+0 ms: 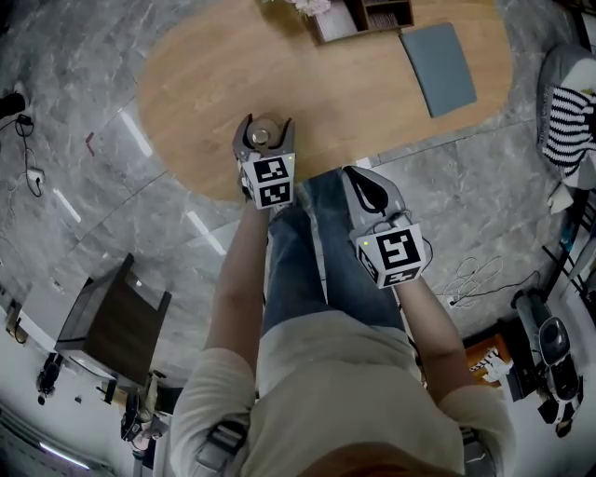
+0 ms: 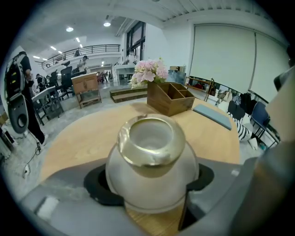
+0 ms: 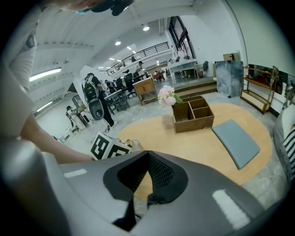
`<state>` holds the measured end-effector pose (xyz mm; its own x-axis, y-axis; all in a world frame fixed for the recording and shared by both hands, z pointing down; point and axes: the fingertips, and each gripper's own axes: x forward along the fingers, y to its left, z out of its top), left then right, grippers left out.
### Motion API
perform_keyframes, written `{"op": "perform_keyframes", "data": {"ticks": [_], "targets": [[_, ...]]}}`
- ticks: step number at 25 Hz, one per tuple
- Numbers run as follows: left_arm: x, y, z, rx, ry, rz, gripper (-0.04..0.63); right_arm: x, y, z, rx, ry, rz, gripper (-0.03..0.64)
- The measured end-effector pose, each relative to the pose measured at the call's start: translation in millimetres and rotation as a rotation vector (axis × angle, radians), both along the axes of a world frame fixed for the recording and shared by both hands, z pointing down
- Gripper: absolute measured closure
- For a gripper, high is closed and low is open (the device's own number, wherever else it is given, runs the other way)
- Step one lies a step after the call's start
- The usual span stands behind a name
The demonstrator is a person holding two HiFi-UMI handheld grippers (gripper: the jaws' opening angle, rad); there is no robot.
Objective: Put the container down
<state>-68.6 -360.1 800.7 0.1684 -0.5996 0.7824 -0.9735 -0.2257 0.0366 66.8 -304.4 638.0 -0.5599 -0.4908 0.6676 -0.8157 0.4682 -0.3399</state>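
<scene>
A round frosted-glass container [image 2: 152, 170] with a gold rim sits between the black pads of my left gripper [image 2: 150, 182], which is shut on its body. In the head view the container [image 1: 262, 137] and left gripper [image 1: 266, 126] are over the near edge of the oval wooden table [image 1: 205, 74]. Whether its base touches the wood I cannot tell. My right gripper [image 1: 363, 179] hangs just off the table's near edge, jaws shut together with nothing between them [image 3: 148, 159]. It sees the left gripper's marker cube [image 3: 108, 146] to its left.
At the table's far side stand a wooden compartment box [image 1: 363, 17], pink flowers [image 1: 307, 7] and a flat grey pad [image 1: 438, 67]. A dark side table [image 1: 116, 317] stands on the grey floor at left. Striped cloth [image 1: 568, 121] and cables [image 1: 475, 275] are at right.
</scene>
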Motion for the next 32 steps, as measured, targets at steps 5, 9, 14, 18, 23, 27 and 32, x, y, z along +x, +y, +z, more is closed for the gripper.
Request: {"op": "perform_keyframes", "data": {"ticks": [5, 9, 14, 18, 23, 27, 32], "targets": [[1, -2, 19, -0.004, -0.030, -0.021, 0.242, -2, -3, 9, -0.017, -0.002, -0.016, 0.615], [2, -5, 26, -0.002, -0.062, -0.010, 0.242, -2, -7, 13, -0.025, -0.003, -0.017, 0.615], [4, -7, 26, 0.025, -0.077, -0.003, 0.242, 1, -10, 16, -0.027, -0.003, -0.009, 0.615], [5, -8, 27, 0.033, -0.076, 0.002, 0.241, 2, -9, 17, -0.029, -0.002, 0.003, 0.615], [7, -6, 28, 0.021, -0.038, 0.007, 0.241, -1, -1, 11, -0.014, -0.004, 0.013, 0.615], [7, 3, 22, 0.003, 0.029, -0.009, 0.212, -4, 12, 3, 0.000, -0.003, 0.030, 0.615], [3, 25, 2, 0.004, 0.053, 0.012, 0.209, -14, 37, -9, 0.020, -0.009, 0.052, 0.615]]}}
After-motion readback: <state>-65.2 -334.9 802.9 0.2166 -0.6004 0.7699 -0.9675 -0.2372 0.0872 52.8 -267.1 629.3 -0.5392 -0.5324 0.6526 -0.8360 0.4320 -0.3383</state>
